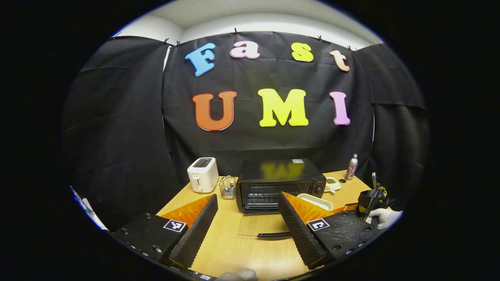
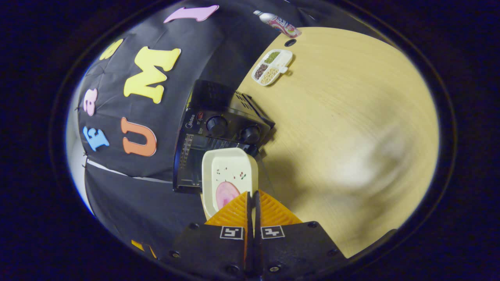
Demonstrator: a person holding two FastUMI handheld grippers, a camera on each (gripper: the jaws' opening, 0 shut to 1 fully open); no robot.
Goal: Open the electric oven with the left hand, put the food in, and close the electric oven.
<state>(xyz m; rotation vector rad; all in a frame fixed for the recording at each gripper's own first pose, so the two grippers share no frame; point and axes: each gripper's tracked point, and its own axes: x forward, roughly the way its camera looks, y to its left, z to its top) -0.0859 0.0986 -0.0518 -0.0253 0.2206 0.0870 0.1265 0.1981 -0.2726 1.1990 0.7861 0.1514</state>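
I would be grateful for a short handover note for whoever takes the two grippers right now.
Left gripper: open, holding nothing, hanging over the table in front of the oven.
Right gripper: shut on the rim of the white dish, which carries a pink slice of food and is held at the oven's mouth.
Electric oven: its glass door is already folded down flat onto the table.
Done: the door is open and the dish picked up.
Left: slide the dish in, release it, then close the door.
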